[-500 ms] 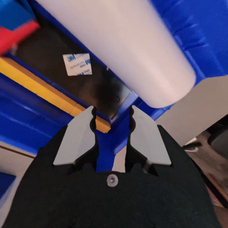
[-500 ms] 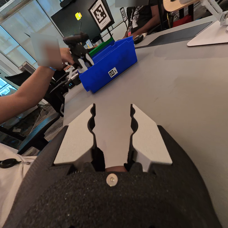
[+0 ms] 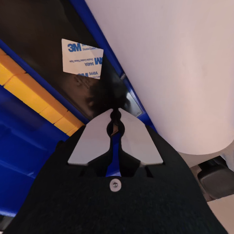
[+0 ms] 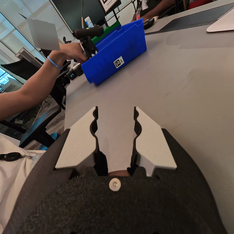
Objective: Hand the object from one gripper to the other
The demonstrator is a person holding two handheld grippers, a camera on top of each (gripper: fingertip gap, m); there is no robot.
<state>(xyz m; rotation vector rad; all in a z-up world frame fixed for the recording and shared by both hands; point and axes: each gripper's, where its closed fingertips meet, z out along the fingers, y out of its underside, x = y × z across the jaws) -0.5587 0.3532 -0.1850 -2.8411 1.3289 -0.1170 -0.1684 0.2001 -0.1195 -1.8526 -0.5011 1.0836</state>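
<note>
In the left wrist view my left gripper [image 3: 115,110] is down inside a blue bin [image 3: 25,145]. Its jaws are shut on the near edge of a flat black plate [image 3: 50,44] that bears a white sticker [image 3: 81,59]. A thin sliver shows between the fingers. My right gripper [image 4: 115,108] is open and empty, hovering over the grey table [image 4: 177,101]. The right wrist view also shows the left gripper [image 4: 88,50], held by a hand, dipped into the left end of the blue bin [image 4: 114,54].
A large white roll [image 3: 171,76] lies close to the right of the left gripper. A row of yellow blocks [image 3: 31,96] sits to its left in the bin. A green bin [image 4: 111,27] stands behind the blue one. Another person sits at the far side of the table. Left tips to right tips: about 45 cm.
My left gripper has closed from open and moved down and forward onto the black plate's edge. The right gripper stays open; its view has drawn slightly nearer the bin.
</note>
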